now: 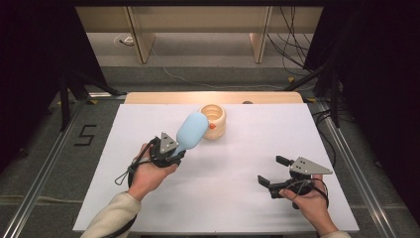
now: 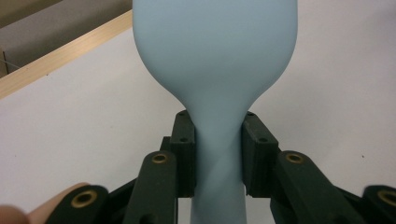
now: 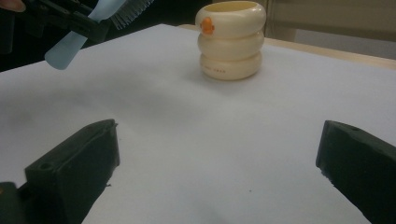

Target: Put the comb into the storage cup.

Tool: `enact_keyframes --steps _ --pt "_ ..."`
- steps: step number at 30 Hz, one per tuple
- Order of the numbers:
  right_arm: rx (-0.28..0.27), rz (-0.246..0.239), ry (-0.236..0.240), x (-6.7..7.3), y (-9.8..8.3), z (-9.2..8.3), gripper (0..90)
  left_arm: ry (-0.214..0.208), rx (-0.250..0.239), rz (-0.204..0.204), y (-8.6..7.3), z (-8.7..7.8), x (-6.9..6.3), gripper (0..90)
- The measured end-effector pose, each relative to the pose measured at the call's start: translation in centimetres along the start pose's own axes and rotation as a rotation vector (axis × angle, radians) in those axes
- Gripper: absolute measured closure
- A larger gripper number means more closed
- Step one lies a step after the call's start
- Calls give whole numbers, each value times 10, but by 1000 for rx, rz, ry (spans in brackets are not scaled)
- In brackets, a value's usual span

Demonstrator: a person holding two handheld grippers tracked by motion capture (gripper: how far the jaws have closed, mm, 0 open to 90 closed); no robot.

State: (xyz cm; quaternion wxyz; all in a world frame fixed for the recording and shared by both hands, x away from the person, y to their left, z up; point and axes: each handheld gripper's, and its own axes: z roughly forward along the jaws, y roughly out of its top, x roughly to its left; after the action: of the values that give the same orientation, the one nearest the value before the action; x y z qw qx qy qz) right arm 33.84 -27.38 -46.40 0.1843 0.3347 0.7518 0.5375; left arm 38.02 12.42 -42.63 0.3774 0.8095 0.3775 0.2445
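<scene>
- Two hand-held grippers are over the white tabletop [image 1: 223, 198], one in each of the person's hands.
- Left hand-held gripper [image 1: 174, 148] sits at about 9 o'clock of the tabletop's middle, its jaws clamped on the narrow handle of a pale blue brush [image 1: 190, 133].
- From the left gripper view, the pads [image 2: 183, 154] press both sides of the brush [image 2: 217, 70] handle, and the wide blue head swells out beyond them.
- Brush head points toward 1 o'clock from that gripper, lifted off the tabletop, with its far end just beside a cream cup [image 1: 213, 121].
- In the right gripper view the brush [image 3: 77, 37] is tilted, bristles at its upper end, well apart from the cup [image 3: 230, 39].
- Cup is a stack of three rounded rings with an orange spot on its side; it stands upright at 12 o'clock near the tabletop's far edge.
- Right hand-held gripper [image 1: 274, 171] rests at about 4 o'clock, jaws spread wide with nothing between them, well apart from the cup and brush.
</scene>
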Motion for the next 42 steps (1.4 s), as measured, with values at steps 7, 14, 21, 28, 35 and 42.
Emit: enact_keyframes --steps 7,14,21,28,35,42 --pt "-1 8 6 1 1 1 4 -8 -7 11 2 0 -5 696" --pt "-5 12 14 2 1 3 4 -19 -13 19 2 1 -10 696" --pt "-7 17 23 2 2 5 5 -22 -29 35 3 1 -13 696" --pt "-22 32 35 2 4 6 5 -32 -44 35 3 2 -17 696" --pt "-37 44 42 2 5 8 5 -39 -64 45 4 3 -21 696" --pt "-38 50 50 3 6 12 5 -44 -80 48 4 4 -24 696"
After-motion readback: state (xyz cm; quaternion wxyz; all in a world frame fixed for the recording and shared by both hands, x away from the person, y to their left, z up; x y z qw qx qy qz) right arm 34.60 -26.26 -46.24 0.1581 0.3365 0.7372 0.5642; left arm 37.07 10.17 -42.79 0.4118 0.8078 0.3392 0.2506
